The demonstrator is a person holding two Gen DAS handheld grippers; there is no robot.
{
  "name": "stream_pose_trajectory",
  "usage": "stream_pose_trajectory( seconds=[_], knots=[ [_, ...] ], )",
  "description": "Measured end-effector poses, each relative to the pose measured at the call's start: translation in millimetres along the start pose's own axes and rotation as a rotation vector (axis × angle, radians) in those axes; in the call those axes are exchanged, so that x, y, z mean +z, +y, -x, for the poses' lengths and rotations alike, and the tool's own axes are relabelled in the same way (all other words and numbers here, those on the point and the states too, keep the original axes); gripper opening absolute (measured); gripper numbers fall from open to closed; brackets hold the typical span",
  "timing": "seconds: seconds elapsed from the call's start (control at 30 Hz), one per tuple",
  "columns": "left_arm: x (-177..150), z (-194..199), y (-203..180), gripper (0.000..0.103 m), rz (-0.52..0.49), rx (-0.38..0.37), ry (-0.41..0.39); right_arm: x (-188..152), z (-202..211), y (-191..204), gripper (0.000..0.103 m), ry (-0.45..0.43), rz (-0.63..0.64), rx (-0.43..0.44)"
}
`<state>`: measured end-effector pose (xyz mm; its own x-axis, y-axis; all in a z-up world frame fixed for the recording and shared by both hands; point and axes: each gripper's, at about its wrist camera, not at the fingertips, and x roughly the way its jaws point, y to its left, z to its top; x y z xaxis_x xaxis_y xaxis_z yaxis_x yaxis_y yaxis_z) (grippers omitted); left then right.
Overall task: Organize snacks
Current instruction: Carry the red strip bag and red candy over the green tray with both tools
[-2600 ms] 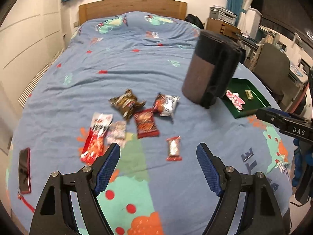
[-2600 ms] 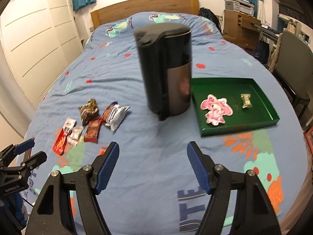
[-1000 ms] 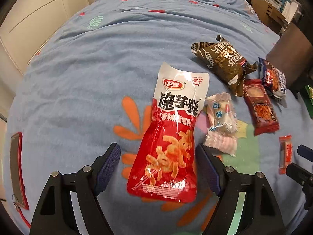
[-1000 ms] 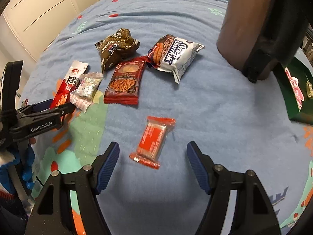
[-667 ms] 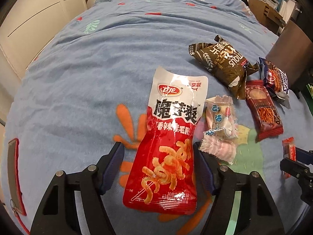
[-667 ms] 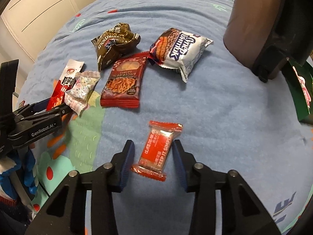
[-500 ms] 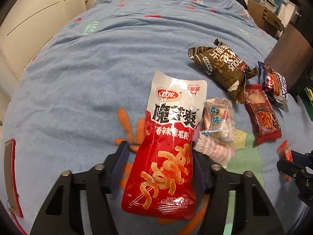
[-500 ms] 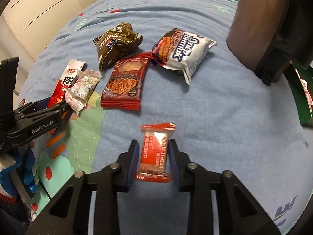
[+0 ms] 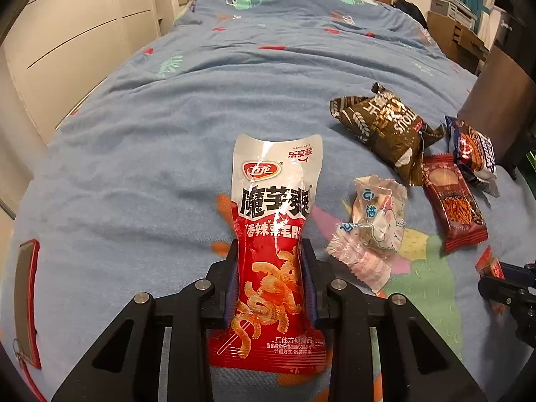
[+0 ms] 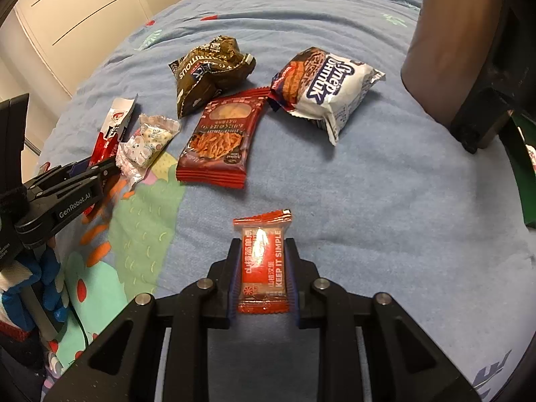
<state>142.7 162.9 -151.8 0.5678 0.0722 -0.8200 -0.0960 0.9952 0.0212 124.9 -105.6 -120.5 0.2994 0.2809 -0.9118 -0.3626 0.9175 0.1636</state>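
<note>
My left gripper (image 9: 270, 276) is shut on a long red and white snack pouch (image 9: 274, 234), squeezing its lower half, lifted slightly off the blue bedspread. My right gripper (image 10: 263, 268) is shut on a small red candy bar wrapper (image 10: 263, 261). The left gripper also shows in the right wrist view (image 10: 67, 181), and the right gripper in the left wrist view (image 9: 502, 284). On the bed lie a brown crumpled bag (image 10: 211, 67), a dark red noodle snack pack (image 10: 224, 137), a white and blue snack bag (image 10: 325, 83) and clear wrapped candies (image 10: 147, 144).
A tall dark bin (image 10: 469, 50) stands at the right. A green tray's edge (image 10: 526, 167) lies behind it. A red-cased phone (image 9: 25, 298) lies at the bed's left edge. White cupboards (image 9: 67, 50) line the left wall.
Both grippers lowered to the bed and closed: the left one on the red pouch, the right one on the small red bar. Both packets now sit upright between the fingers.
</note>
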Motion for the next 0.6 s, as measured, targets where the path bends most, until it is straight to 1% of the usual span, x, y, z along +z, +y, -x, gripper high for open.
stream_pose_trajectory(
  seconds=[0.17,0.33,0.47,0.6],
  knots=[
    [-2,8,0,0.026,0.021,0.043,-0.029,-1,8,-3,0.000,-0.010,-0.008,0.030],
    [-4,23,7,0.026,0.084,0.070,-0.058,-4,21,-5,0.000,-0.025,-0.007,0.045],
    [-6,38,11,0.026,0.125,0.075,-0.082,-6,35,-5,0.000,-0.042,-0.003,0.053],
    [-12,55,7,0.026,0.139,0.059,-0.080,-9,49,-5,0.000,-0.054,0.008,0.057]
  ],
)
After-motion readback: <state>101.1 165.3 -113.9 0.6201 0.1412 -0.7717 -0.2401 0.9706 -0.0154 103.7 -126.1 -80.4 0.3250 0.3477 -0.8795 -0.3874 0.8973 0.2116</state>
